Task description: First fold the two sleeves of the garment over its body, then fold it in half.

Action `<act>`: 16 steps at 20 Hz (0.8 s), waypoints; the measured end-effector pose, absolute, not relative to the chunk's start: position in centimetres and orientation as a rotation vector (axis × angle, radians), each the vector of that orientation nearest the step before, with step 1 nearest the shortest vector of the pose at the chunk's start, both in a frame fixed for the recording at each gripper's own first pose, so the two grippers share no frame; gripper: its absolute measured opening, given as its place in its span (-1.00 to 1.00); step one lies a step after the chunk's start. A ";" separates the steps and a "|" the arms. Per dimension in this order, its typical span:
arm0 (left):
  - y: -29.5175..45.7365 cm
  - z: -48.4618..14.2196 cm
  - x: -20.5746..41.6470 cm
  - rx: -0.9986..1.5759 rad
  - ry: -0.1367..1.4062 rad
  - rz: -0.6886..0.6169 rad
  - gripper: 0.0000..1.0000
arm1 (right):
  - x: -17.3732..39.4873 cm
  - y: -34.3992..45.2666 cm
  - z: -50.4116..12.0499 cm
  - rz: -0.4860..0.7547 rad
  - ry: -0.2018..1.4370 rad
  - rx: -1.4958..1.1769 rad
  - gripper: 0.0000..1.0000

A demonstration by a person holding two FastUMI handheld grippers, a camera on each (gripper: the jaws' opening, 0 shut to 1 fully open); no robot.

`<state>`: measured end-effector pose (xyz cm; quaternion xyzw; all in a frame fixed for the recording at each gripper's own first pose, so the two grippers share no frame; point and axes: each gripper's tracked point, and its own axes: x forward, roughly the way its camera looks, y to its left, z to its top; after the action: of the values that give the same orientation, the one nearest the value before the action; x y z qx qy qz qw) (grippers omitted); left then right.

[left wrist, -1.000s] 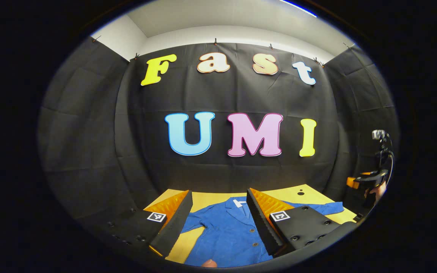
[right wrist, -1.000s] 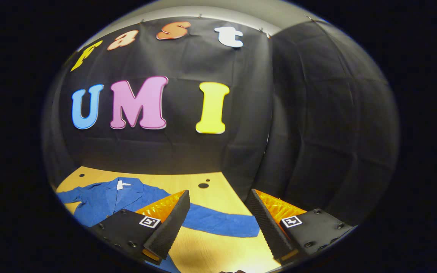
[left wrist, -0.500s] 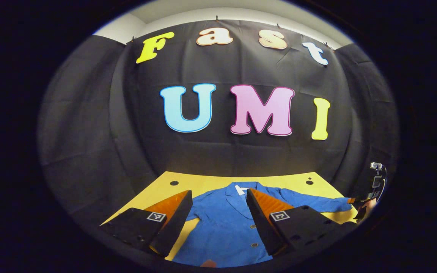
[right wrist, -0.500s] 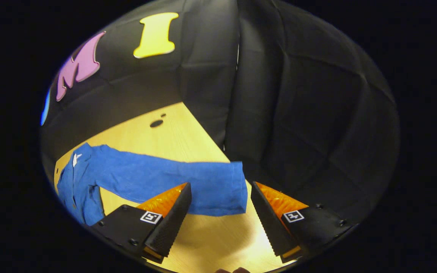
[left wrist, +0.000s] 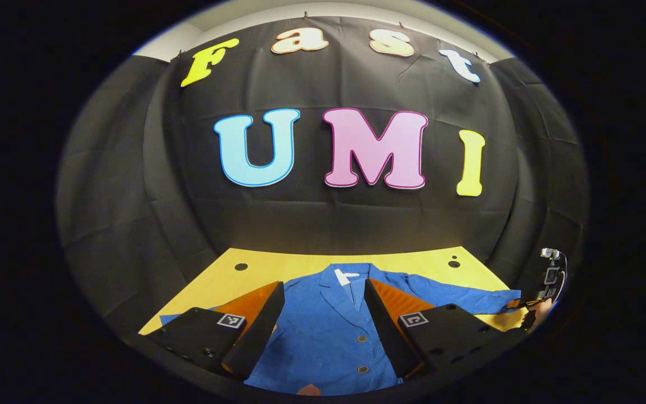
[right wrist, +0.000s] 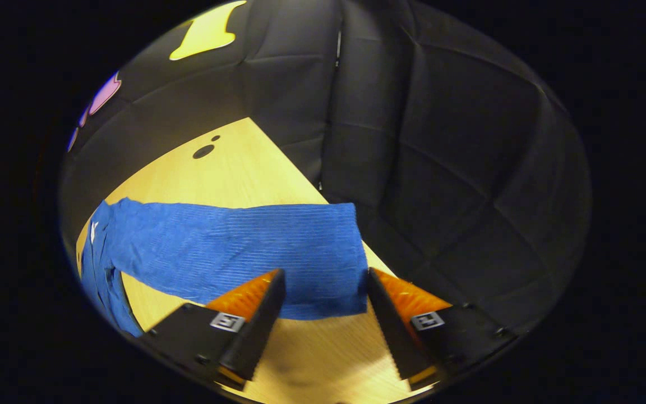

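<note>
A blue buttoned garment (left wrist: 328, 325) lies spread flat on the yellow table (left wrist: 295, 264), collar toward the back wall. My left gripper (left wrist: 323, 322) hovers open above its body, nothing between the fingers. The garment's long sleeve (right wrist: 233, 247) stretches across the table in the right gripper view, its cuff at the table's right edge. My right gripper (right wrist: 323, 314) is open and low, one finger on each side of the cuff's near edge. In the left gripper view the right gripper (left wrist: 544, 286) and a hand sit at the sleeve's far end.
The black cloth wall (right wrist: 441, 168) stands close behind the table's right edge. Round holes (right wrist: 203, 151) mark the table's back corner; more holes (left wrist: 241, 267) show near the back edge in the left gripper view.
My right gripper has dropped and tilted down toward the sleeve cuff, which now lies between its fingers. My left gripper has turned slightly, bringing more of the garment's body into view.
</note>
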<state>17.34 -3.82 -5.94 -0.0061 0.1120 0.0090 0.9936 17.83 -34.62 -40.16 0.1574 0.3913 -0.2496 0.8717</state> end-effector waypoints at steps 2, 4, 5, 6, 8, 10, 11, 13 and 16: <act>-3.4 -5.6 17.2 -0.021 0.222 0.006 0.64 | 19.1 -34.6 -40.0 -0.555 0.803 0.369 -0.40; -2.2 -5.1 16.7 -0.017 0.203 0.002 0.64 | 18.7 -33.6 -40.1 -0.525 0.862 0.373 -0.71; -1.5 -4.9 16.4 -0.012 0.195 0.001 0.65 | 18.7 -33.6 -39.9 -0.524 0.863 0.344 -0.82; -0.5 -5.0 16.1 -0.005 0.198 0.006 0.64 | 19.0 -33.4 -38.9 -0.515 0.849 0.324 -0.90; 1.6 -5.7 15.2 -0.002 0.213 0.028 0.65 | 19.5 -32.2 -36.3 -0.497 0.802 0.295 -0.98; 3.2 -5.7 14.2 -0.020 0.204 0.038 0.64 | 19.7 -31.2 -33.1 -0.493 0.743 0.266 -0.98; 4.0 -5.6 13.7 -0.021 0.192 0.042 0.64 | 20.1 -30.6 -31.2 -0.489 0.709 0.247 -0.98; 5.9 -5.8 13.0 -0.013 0.178 0.061 0.64 | 21.6 -28.7 -26.8 -0.466 0.631 0.210 -0.99; 7.7 -6.2 11.9 -0.044 0.179 0.075 0.64 | 23.9 -24.1 -19.8 -0.382 0.546 0.136 -0.99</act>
<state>11.88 7.73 -6.22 -0.0219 0.0895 0.0374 0.9950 23.87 -24.13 -19.84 0.0668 0.2679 -0.1873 0.9427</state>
